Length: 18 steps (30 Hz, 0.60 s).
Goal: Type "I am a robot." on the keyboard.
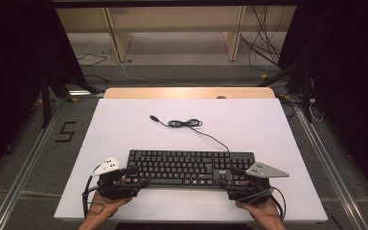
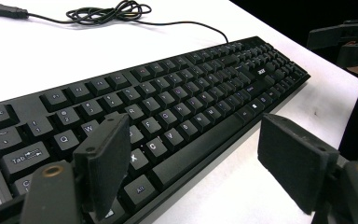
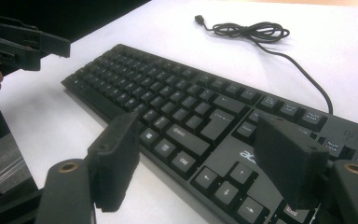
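A black keyboard (image 1: 189,167) lies flat near the front of the white table (image 1: 124,129), and its thin cable (image 1: 184,123) runs back to a loose coil and a free USB plug (image 1: 152,116). My left gripper (image 1: 135,178) hovers open at the keyboard's front left corner (image 2: 42,154). One jaw stands over the keys and the other over bare table; its midpoint (image 2: 193,135) holds nothing. My right gripper (image 1: 226,179) hovers open at the front right corner (image 3: 242,186). Its midpoint (image 3: 196,135) is empty too.
The coiled cable (image 2: 107,11) (image 3: 251,31) lies behind the keyboard at mid-table. A wooden strip (image 1: 189,92) edges the table's far side. Beyond it are shelf legs (image 1: 117,40), floor cables (image 1: 263,43) and dark stands (image 1: 48,86). A "5" mark (image 1: 66,132) is on the floor at left.
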Available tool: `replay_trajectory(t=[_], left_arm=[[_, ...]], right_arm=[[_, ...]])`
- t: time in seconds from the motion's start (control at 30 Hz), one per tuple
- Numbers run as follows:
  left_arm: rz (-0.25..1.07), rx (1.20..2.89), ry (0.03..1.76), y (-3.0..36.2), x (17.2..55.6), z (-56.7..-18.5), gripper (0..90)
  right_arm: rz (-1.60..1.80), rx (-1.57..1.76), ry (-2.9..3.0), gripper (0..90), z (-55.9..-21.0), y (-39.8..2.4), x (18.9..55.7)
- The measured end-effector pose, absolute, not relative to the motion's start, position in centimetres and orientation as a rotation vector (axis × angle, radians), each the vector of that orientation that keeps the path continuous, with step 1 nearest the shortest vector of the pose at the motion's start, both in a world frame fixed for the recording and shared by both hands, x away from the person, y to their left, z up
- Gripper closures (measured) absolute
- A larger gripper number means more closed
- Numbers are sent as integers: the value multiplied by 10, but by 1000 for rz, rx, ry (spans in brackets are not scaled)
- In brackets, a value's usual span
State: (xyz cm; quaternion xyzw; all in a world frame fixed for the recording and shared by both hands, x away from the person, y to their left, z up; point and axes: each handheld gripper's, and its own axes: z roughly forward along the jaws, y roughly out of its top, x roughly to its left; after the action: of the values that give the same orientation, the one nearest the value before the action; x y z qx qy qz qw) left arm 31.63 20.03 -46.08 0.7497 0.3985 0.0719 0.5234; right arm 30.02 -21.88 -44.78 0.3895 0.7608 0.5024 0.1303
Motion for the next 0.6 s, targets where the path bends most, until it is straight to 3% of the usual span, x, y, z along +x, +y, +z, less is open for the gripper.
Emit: replay_trajectory(t=[0.6], left_arm=[[174, 1794, 957, 201, 317, -461, 252]], right_arm=[[1464, 1121, 2223, 323, -448, -211, 302]])
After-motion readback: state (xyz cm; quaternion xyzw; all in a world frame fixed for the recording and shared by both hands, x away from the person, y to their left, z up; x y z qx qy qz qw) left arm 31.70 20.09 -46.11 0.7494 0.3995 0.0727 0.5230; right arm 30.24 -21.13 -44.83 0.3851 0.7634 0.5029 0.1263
